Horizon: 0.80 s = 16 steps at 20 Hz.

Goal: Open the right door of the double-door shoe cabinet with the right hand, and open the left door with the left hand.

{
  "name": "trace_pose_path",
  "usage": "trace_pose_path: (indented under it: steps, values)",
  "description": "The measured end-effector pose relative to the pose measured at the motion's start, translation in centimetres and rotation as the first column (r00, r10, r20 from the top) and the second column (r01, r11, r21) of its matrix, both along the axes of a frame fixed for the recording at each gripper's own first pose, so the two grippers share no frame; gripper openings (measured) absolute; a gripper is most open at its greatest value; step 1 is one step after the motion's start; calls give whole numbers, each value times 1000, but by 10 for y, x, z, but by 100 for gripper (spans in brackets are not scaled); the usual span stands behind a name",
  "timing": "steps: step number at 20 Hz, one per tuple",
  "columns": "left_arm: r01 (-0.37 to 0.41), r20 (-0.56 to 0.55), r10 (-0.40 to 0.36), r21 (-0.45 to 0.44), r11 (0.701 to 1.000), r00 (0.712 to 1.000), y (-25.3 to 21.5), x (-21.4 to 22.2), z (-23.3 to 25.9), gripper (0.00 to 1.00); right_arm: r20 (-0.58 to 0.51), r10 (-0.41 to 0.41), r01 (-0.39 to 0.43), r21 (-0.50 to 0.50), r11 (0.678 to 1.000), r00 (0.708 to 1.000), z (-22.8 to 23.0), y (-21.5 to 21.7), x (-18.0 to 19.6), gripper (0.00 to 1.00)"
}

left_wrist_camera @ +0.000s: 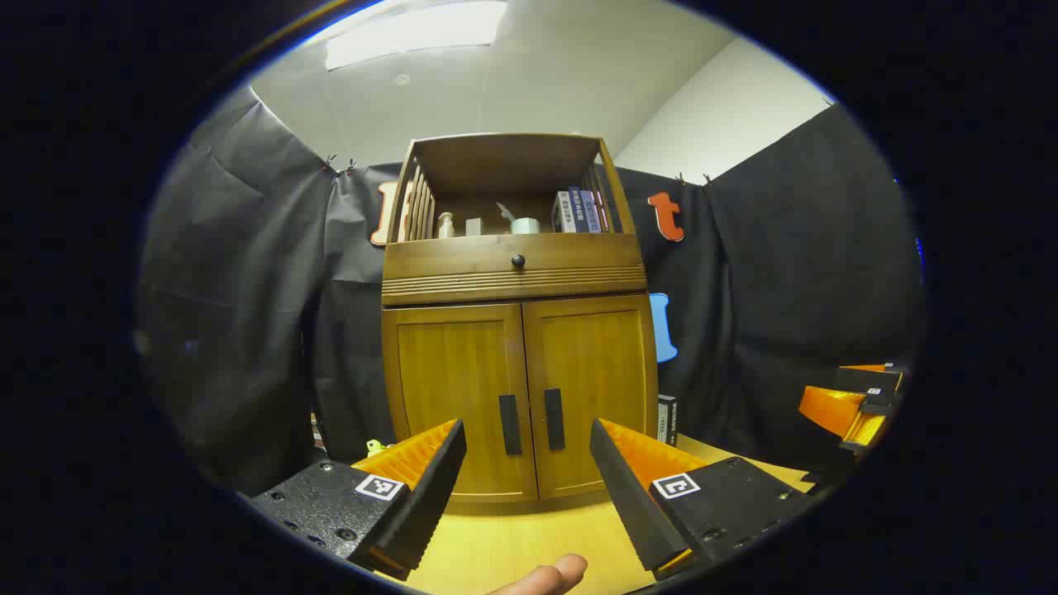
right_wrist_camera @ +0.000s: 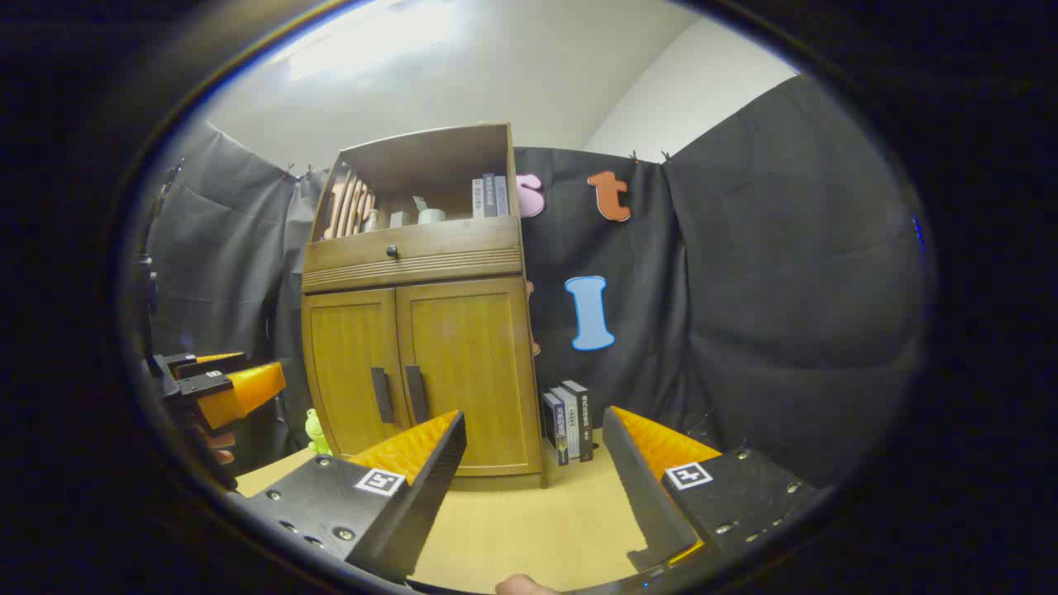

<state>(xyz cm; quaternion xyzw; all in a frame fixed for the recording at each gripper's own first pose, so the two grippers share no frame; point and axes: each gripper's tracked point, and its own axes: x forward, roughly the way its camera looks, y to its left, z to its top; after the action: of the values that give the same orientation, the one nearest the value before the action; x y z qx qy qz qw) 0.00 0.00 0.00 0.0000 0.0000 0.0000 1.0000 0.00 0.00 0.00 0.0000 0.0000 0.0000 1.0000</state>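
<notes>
Straight ahead in the left gripper view stands the brown wooden double-door shoe cabinet (left_wrist_camera: 519, 330) on the pale wooden tabletop (left_wrist_camera: 512, 545), against the black cloth wall. Its two doors, the left door (left_wrist_camera: 459, 397) and the right door (left_wrist_camera: 591, 388), are both closed, and each carries one dark vertical handle beside the centre seam: the left handle (left_wrist_camera: 510, 424) and the right handle (left_wrist_camera: 554, 419), two in all. Above the doors runs one drawer with one small dark round knob (left_wrist_camera: 518, 261), and above that an open shelf (left_wrist_camera: 512, 194) holding a few small pale objects and a short row of upright books (left_wrist_camera: 579, 211) (too small to count surely). The left tongs (left_wrist_camera: 527, 463) are spread wide apart with nothing between the fingers, near the cabinet front but not touching it; a fingertip (left_wrist_camera: 554, 572) of the holding hand shows at the bottom edge. The right tongs (left_wrist_camera: 860, 405) appear at the far right of that view, off to the side of the cabinet. In the right gripper view the right tongs (right_wrist_camera: 533, 459) are likewise wide open and hold nothing, short of the cabinet (right_wrist_camera: 417, 347), which sits left of centre. Three upright books (right_wrist_camera: 569, 421) stand on the tabletop just beside the cabinet's right side, and one small green toy figure (right_wrist_camera: 315, 431) sits by its left corner. The left tongs (right_wrist_camera: 227, 388) show at that view's left edge, open and apart from the cabinet.
</notes>
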Motion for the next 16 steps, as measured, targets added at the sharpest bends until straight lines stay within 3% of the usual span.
trace_pose_path:
  steps: [5, 6, 7, 9, 11, 16]
  values:
    - [30, -40, -32, -61, 998, 999, -1, 23, -26, 94, 0, -33, 33, -69, 997, 999, -12, 9, 22, 98]
    - [35, -53, -39, -77, 996, 998, -1, 28, -25, 93, 12, -35, 36, -78, 996, 999, -7, 11, 26, 94]
    - [24, -54, -29, -86, 996, 998, 2, 29, -23, 94, 33, -29, 32, -75, 997, 999, 1, 15, 28, 99]
    - [-13, -37, 10, -85, 996, 999, 12, 29, -17, 94, 59, 2, 1, -54, 999, 998, 3, 24, 22, 94]
    - [-29, -44, 26, -79, 996, 999, 15, 21, -22, 94, 60, 32, -29, -49, 998, 998, 3, 30, 18, 99]
    - [-33, -34, 31, -73, 997, 999, 16, 11, -14, 94, 65, 11, -7, -52, 999, 998, 10, 21, 9, 100]
